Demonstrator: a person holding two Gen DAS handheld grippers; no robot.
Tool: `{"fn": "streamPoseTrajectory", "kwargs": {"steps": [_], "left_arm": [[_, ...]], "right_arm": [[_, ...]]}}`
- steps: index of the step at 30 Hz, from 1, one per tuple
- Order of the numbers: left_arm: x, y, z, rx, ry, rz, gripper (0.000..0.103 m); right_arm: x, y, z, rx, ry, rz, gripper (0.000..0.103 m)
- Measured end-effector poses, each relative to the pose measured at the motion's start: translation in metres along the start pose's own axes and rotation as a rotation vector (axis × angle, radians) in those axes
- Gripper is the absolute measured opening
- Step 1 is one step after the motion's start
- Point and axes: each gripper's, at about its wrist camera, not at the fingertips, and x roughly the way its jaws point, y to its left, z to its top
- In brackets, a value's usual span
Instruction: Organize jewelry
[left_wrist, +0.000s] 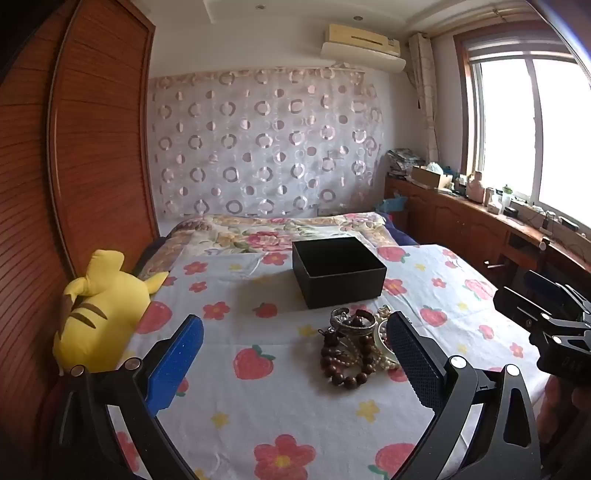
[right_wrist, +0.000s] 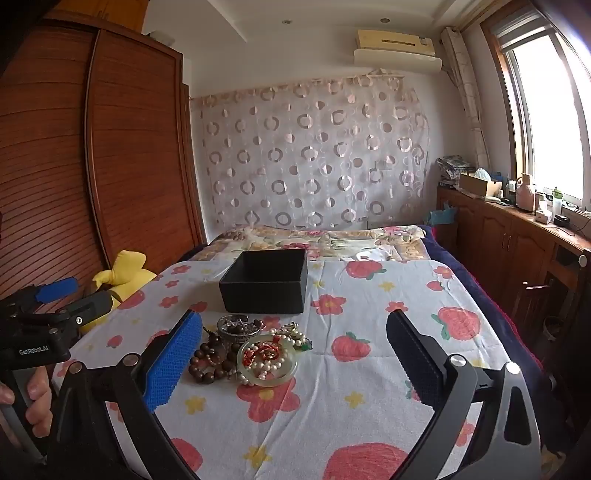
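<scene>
Left gripper (left_wrist: 295, 354) and right gripper (right_wrist: 295, 350): jaws spread wide, nothing held, both hovering over the bed. Just ahead lies a tangled heap of jewelry (right_wrist: 255, 350): brown wooden bead bracelets, pearl strands, a pale green bangle, a silver bangle. Beyond it, close by, sits an open black square box (right_wrist: 266, 280); what shows of its interior is bare. Judgement: sorting not begun. Surface: strawberry-and-flower printed bedsheet (right_wrist: 369, 387). Room: yellow plush toy (left_wrist: 96, 310), brown slatted wardrobe (right_wrist: 110, 155), circle-patterned curtain (right_wrist: 314, 155).
</scene>
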Motion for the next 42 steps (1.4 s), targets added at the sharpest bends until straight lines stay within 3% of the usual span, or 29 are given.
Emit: {"fn": "streamPoseTrajectory", "kwargs": {"steps": [42], "left_arm": [[-0.0007, -0.0009, -0.0002, 0.008, -0.004, 0.002, 0.096]], "right_arm": [[-0.0036, 0.0008, 0.0011, 0.013, 0.004, 0.006, 0.101]]}}
